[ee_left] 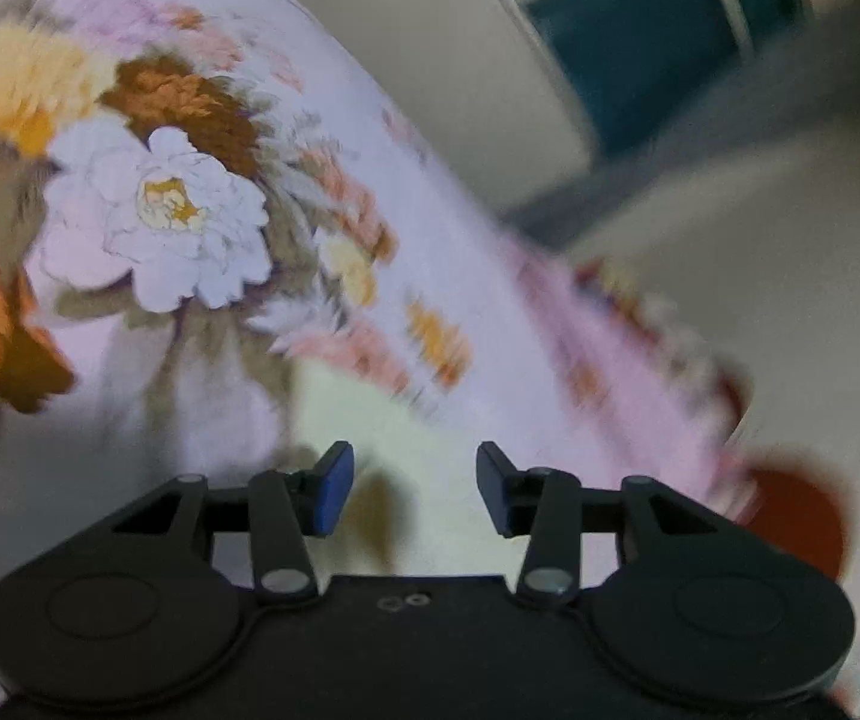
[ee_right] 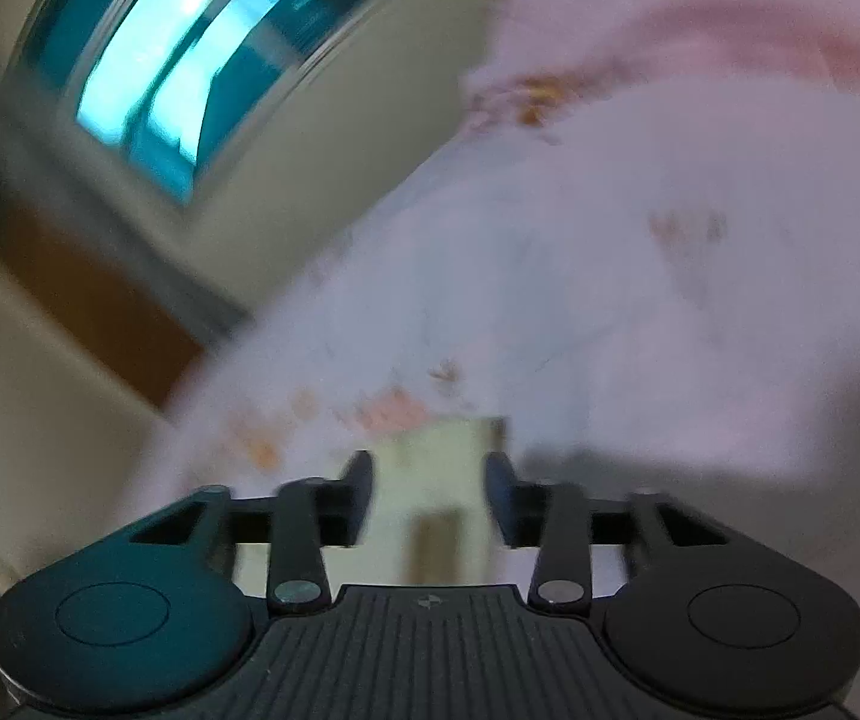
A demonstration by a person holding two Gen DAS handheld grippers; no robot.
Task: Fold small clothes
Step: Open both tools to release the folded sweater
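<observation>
A pale cream small garment (ee_left: 405, 444) lies on a pink floral bedsheet (ee_left: 159, 210) just in front of my left gripper (ee_left: 414, 489). The left gripper is open, with nothing between its fingers, and hovers over the cream cloth. In the right wrist view the same cream garment (ee_right: 436, 468) shows between and below the fingers of my right gripper (ee_right: 430, 498), which is open and empty. The sheet (ee_right: 610, 270) fills the right of that view. Both views are blurred by motion.
The bed edge runs diagonally in the left wrist view, with a light floor (ee_left: 760, 228) and a red-orange round object (ee_left: 802, 516) beyond it. A window (ee_right: 177, 78) and cream wall with a brown panel (ee_right: 87, 294) stand at the left of the right wrist view.
</observation>
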